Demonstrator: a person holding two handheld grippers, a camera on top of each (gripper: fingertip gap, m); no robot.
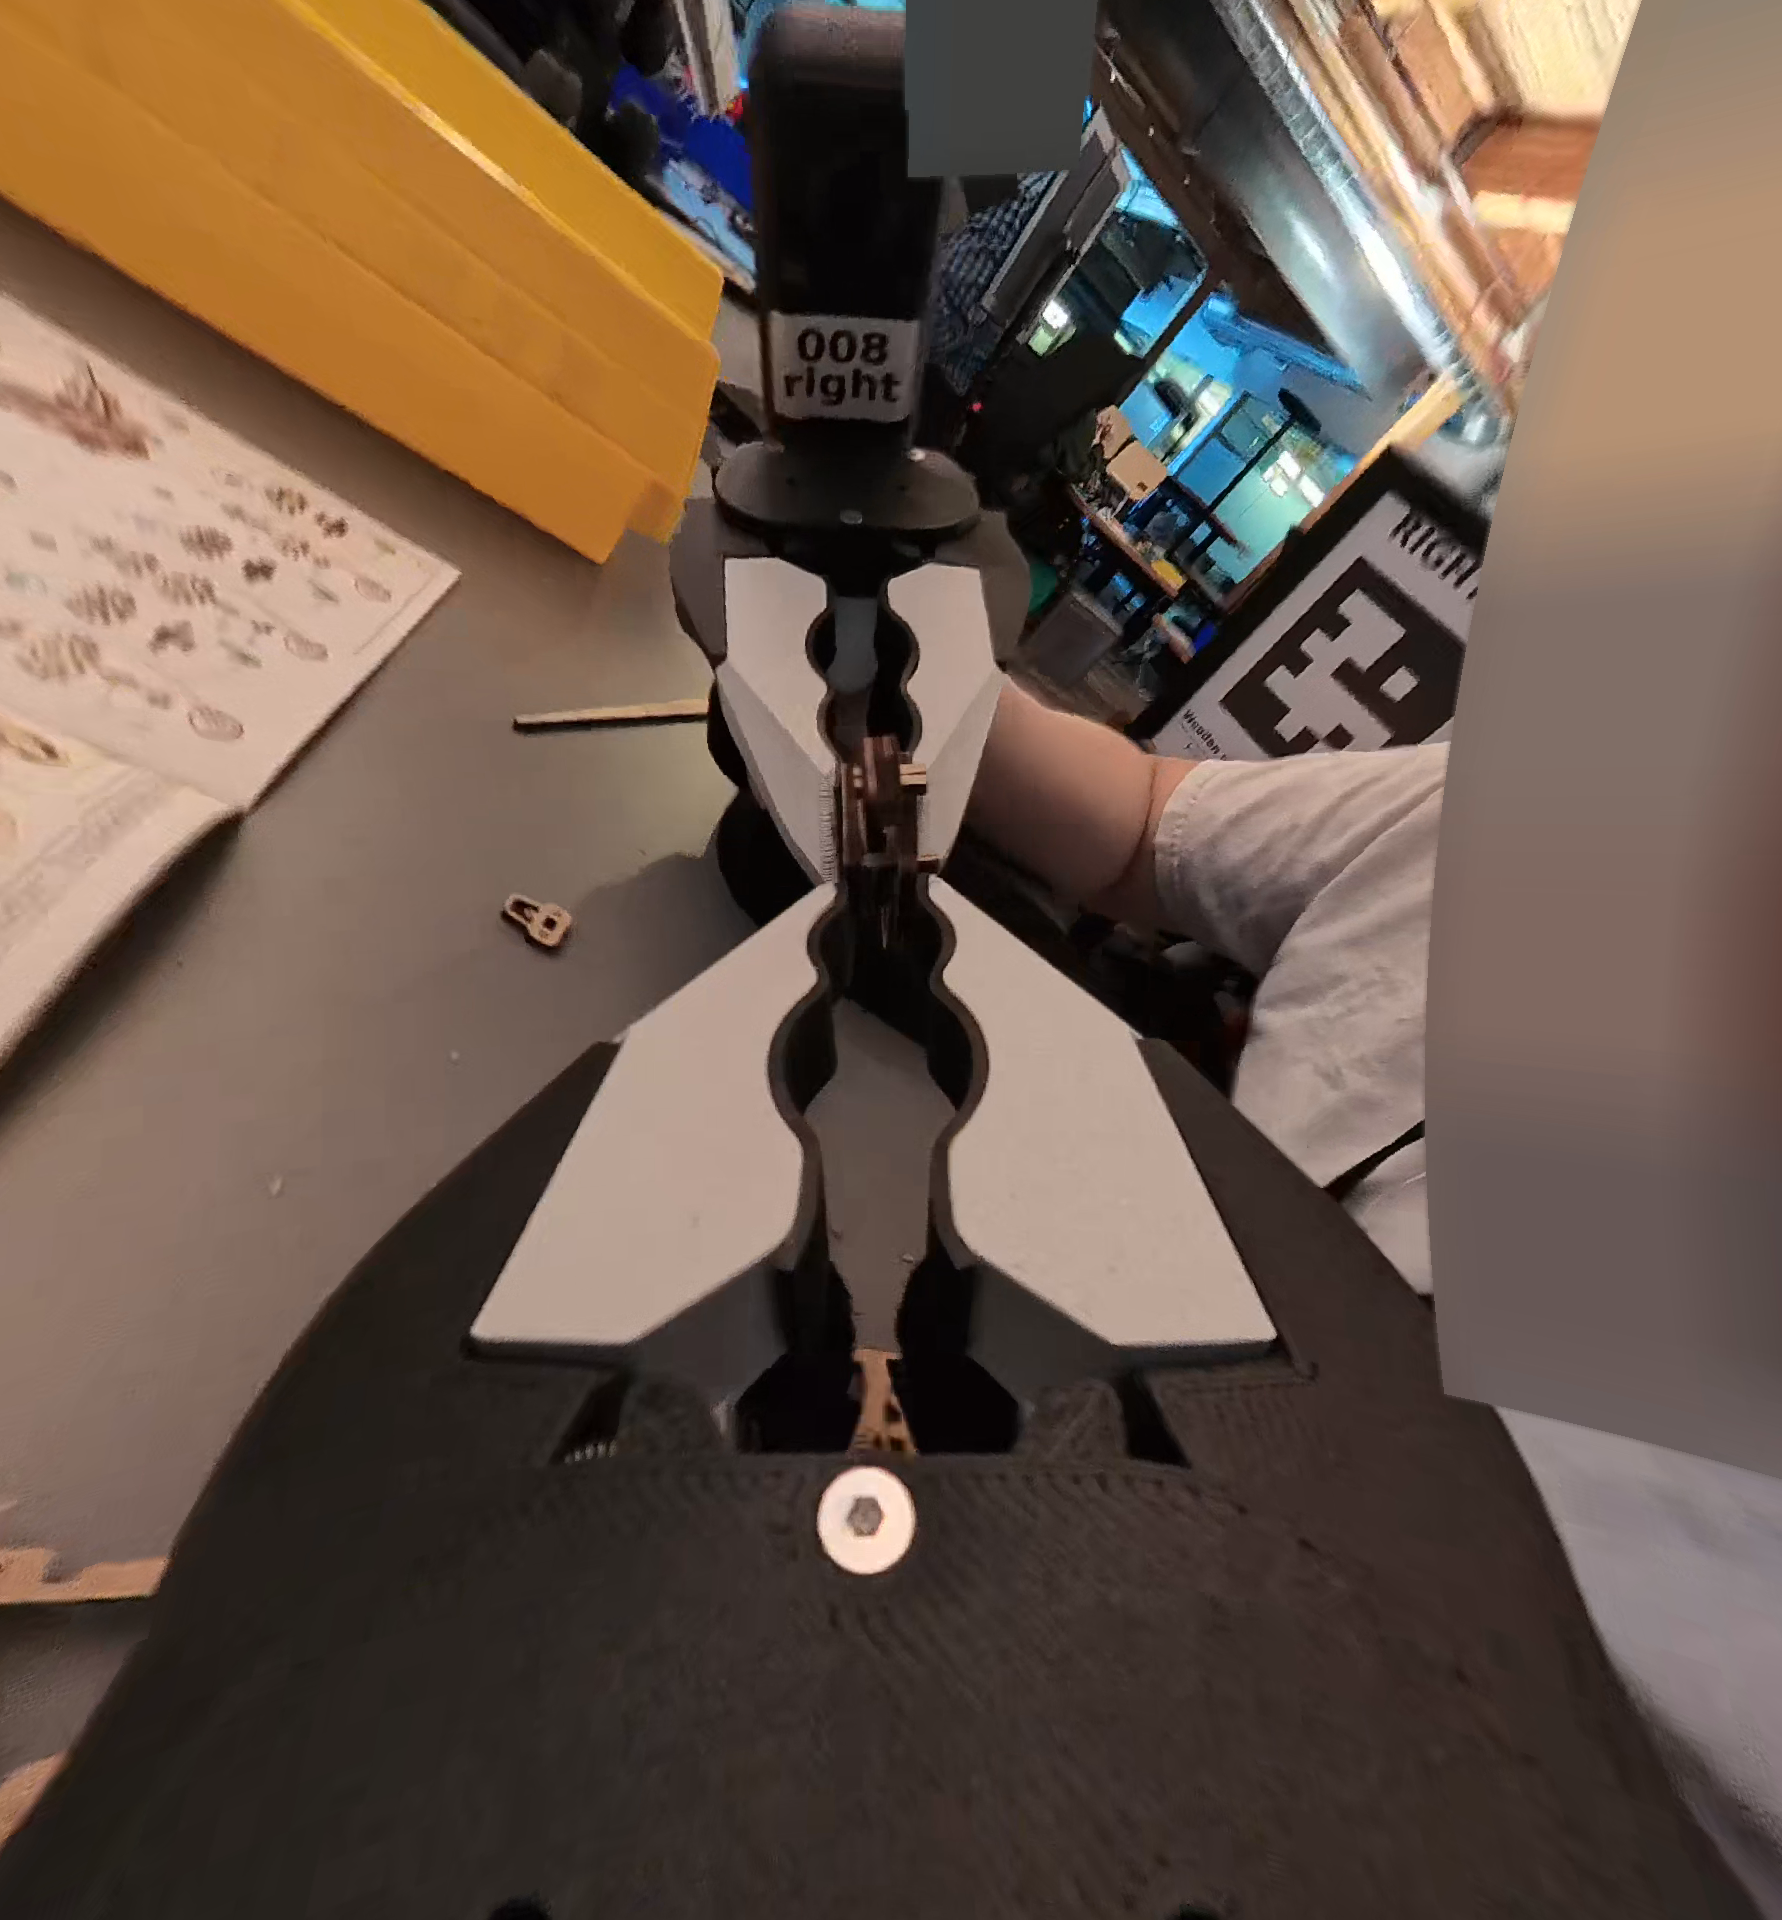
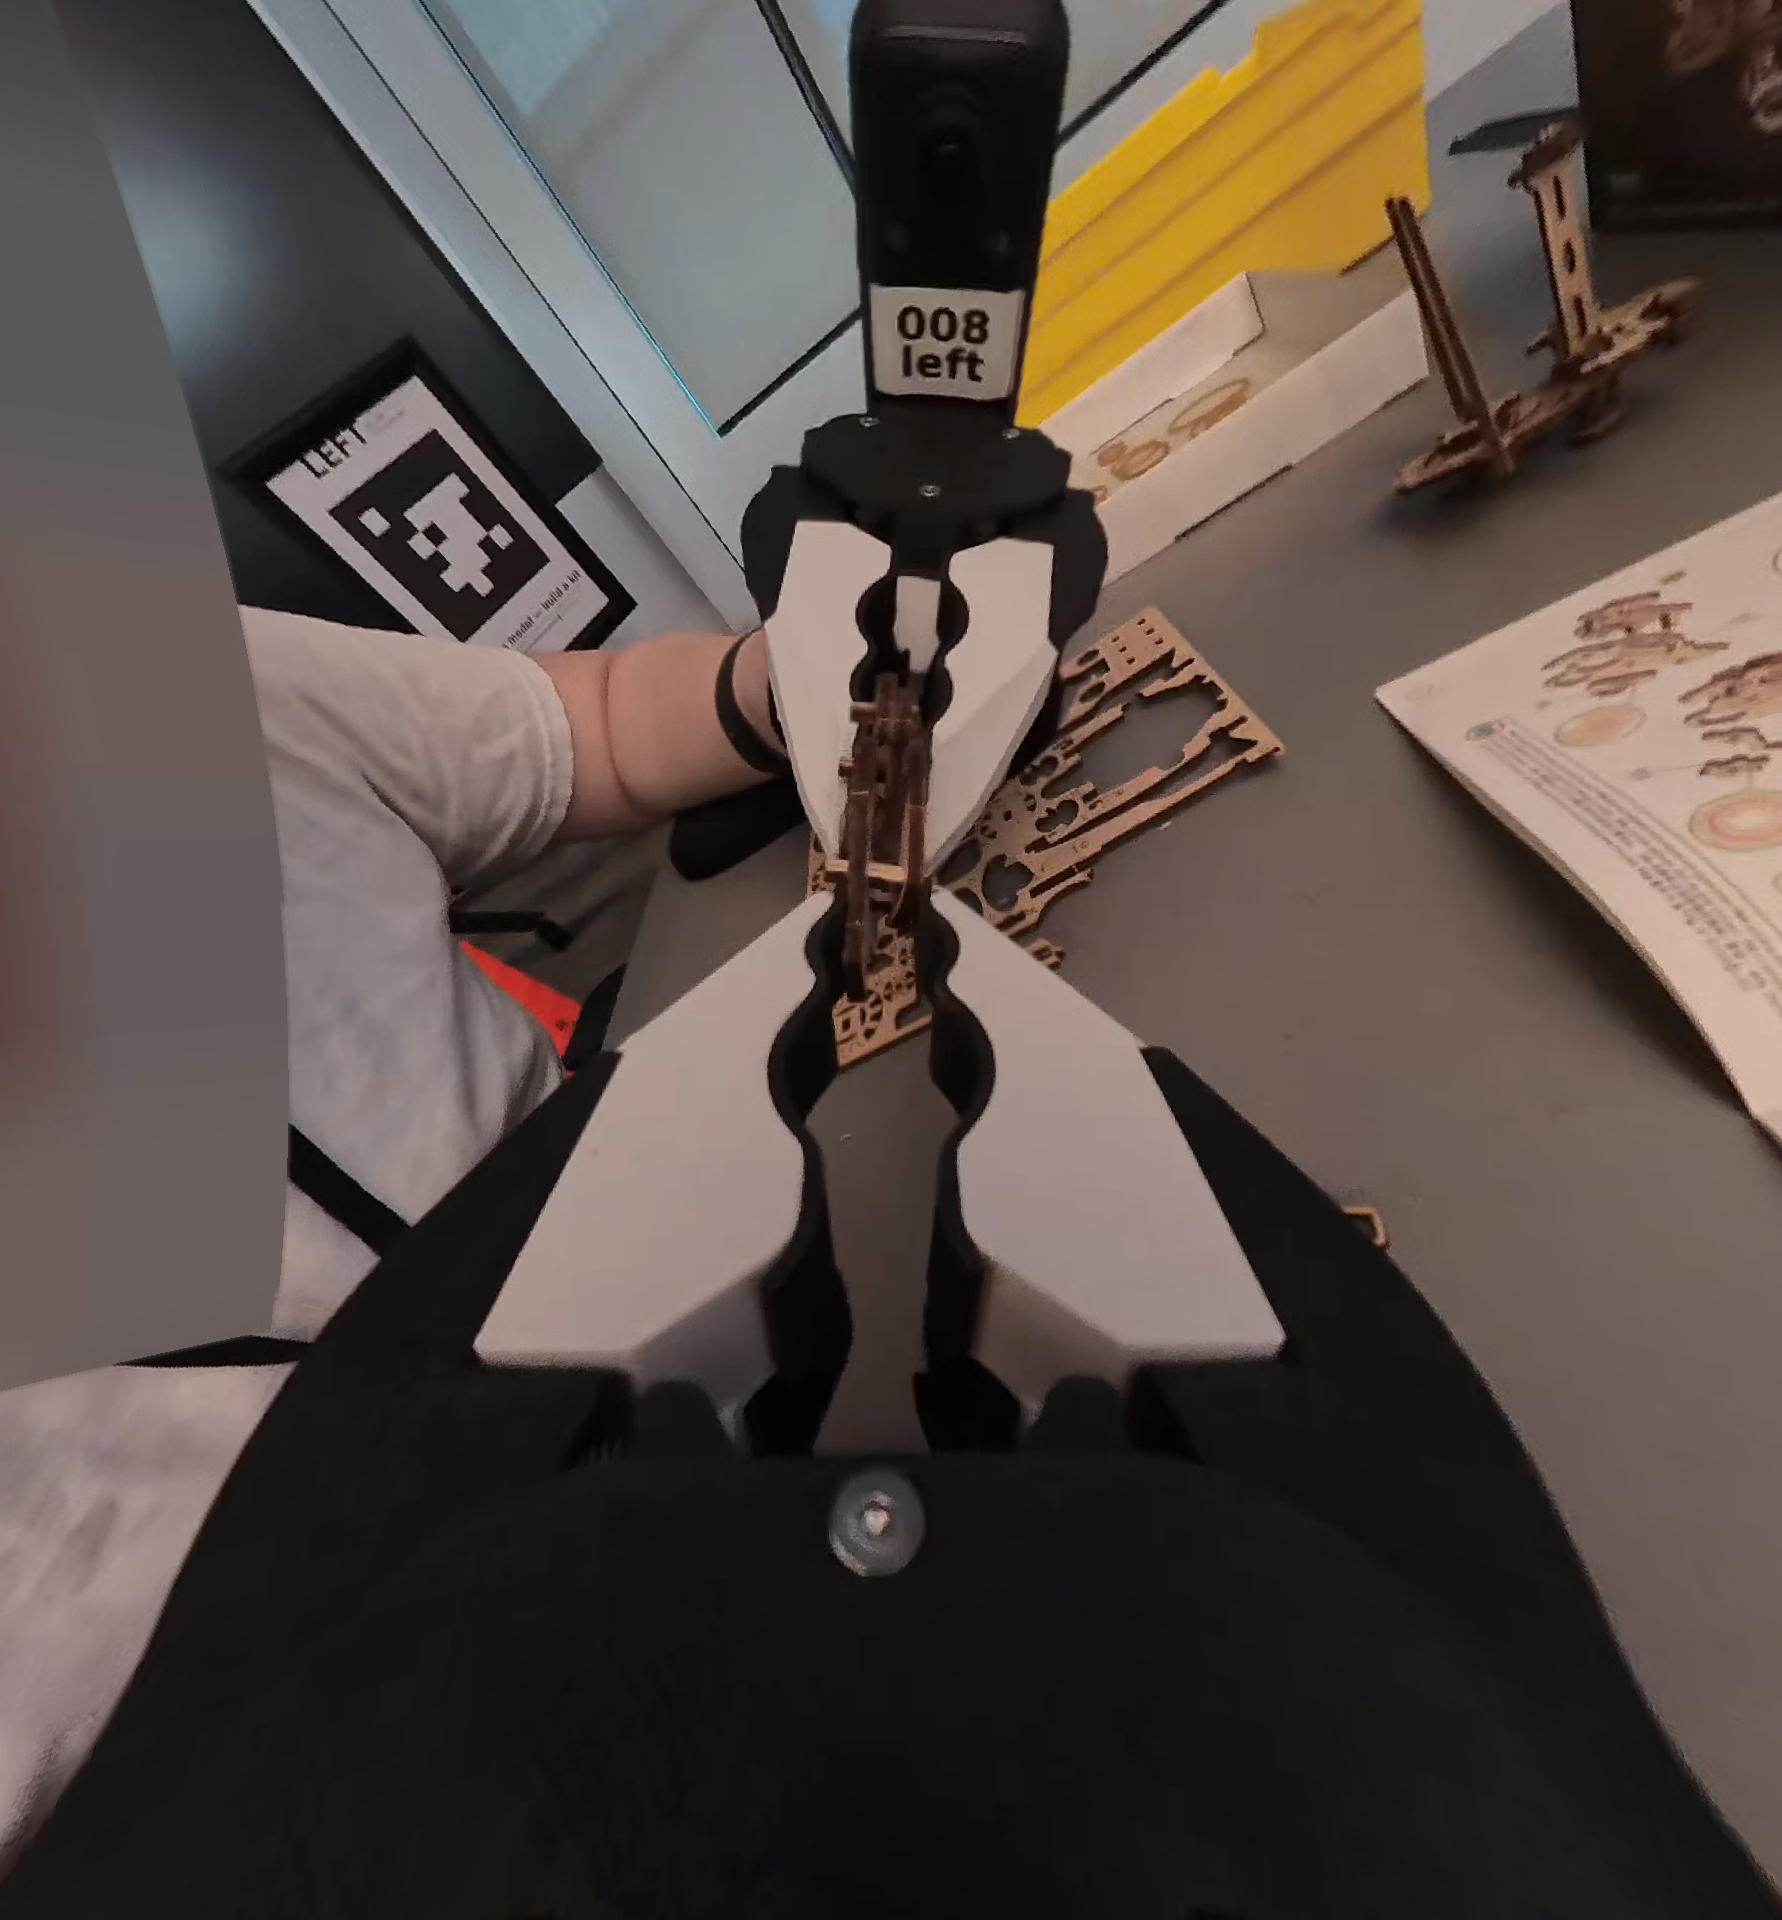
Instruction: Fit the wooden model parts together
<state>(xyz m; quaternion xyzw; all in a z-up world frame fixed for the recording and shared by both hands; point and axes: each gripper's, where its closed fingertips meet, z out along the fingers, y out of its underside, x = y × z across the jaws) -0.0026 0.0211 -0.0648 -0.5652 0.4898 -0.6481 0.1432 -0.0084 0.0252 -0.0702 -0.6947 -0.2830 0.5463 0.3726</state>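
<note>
A small dark wooden assembly (image 1: 882, 821) of thin laser-cut parts hangs above the grey table between my two grippers, which face each other tip to tip. My left gripper (image 1: 882, 896) is shut on its near end. My right gripper (image 1: 879, 774) comes from the far side and is shut on its other end. In the right wrist view the same assembly (image 2: 879, 831) sits between my right gripper (image 2: 882, 906) and my left gripper (image 2: 882, 717). The fingers hide how the parts join.
Yellow bins (image 1: 347, 260) and an open instruction booklet (image 1: 139, 623) lie on the left. A small loose wooden piece (image 1: 537, 920) and a thin stick (image 1: 606, 715) lie on the table. A punched-out wooden sheet (image 2: 1126, 790) and a part-built wooden model (image 2: 1552, 343) also show. Both grippers' tips are close together, under 4 cm apart. From either gripper's tips it is about 10 cm to the small loose wooden piece (image 1: 537, 920).
</note>
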